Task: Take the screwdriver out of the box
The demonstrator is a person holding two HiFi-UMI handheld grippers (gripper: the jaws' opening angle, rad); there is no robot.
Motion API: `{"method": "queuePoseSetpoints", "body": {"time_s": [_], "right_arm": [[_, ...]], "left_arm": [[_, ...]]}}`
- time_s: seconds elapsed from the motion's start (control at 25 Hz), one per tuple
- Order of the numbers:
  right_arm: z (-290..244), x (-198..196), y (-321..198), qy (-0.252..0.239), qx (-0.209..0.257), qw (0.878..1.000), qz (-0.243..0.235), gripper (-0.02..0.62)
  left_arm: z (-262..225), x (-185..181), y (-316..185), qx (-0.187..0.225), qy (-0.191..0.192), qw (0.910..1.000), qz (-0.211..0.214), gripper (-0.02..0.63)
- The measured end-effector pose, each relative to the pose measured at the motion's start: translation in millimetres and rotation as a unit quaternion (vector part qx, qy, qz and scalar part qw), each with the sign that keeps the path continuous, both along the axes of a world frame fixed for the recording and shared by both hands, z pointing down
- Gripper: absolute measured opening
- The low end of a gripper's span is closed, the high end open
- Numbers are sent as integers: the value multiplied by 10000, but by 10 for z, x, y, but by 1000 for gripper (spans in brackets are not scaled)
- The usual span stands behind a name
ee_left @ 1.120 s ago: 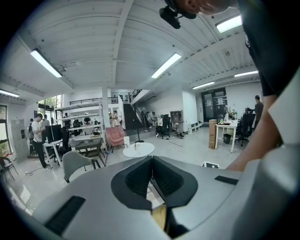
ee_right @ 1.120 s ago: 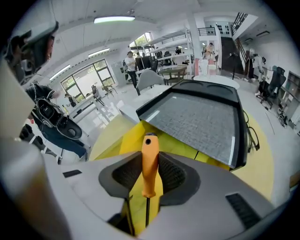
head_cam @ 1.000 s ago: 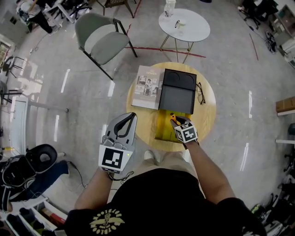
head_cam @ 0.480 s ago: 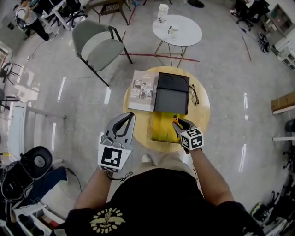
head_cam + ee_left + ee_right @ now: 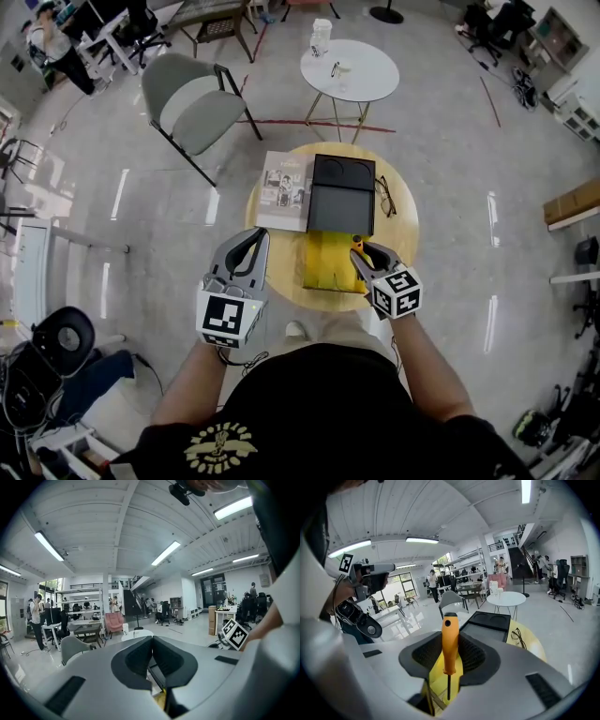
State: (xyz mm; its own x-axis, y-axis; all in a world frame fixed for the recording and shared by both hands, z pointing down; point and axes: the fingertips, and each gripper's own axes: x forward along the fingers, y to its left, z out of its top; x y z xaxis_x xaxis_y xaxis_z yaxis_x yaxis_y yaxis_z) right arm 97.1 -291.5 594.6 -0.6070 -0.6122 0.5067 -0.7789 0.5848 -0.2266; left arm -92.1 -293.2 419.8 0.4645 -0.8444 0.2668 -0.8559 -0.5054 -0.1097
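Note:
My right gripper is shut on an orange-handled screwdriver and holds it over the near right corner of the open yellow box. In the right gripper view the screwdriver stands upright between the pads, handle up and thin shaft pointing down, with the yellow box below it. A black case lies just behind the yellow box. My left gripper hovers off the table's left edge with its tips together and nothing in them; in the left gripper view my left gripper shows both pads meeting.
The round wooden table also carries a magazine at the left and glasses at the right. Beyond it stand a white round table and a grey chair. People sit at desks far off.
My right gripper has risen with the screwdriver, lifting it up out of the yellow box. The left gripper has stayed where it was.

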Motion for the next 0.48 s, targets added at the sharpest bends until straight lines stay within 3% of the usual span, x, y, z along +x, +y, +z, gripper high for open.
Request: {"method": "queuePoseSetpoints", "body": {"time_s": [0.48], "right_arm": [[-839, -32, 24, -369, 590, 9976, -2, 124]], "left_arm": [[-150, 4, -64, 97, 204, 9997, 24, 17]]}}
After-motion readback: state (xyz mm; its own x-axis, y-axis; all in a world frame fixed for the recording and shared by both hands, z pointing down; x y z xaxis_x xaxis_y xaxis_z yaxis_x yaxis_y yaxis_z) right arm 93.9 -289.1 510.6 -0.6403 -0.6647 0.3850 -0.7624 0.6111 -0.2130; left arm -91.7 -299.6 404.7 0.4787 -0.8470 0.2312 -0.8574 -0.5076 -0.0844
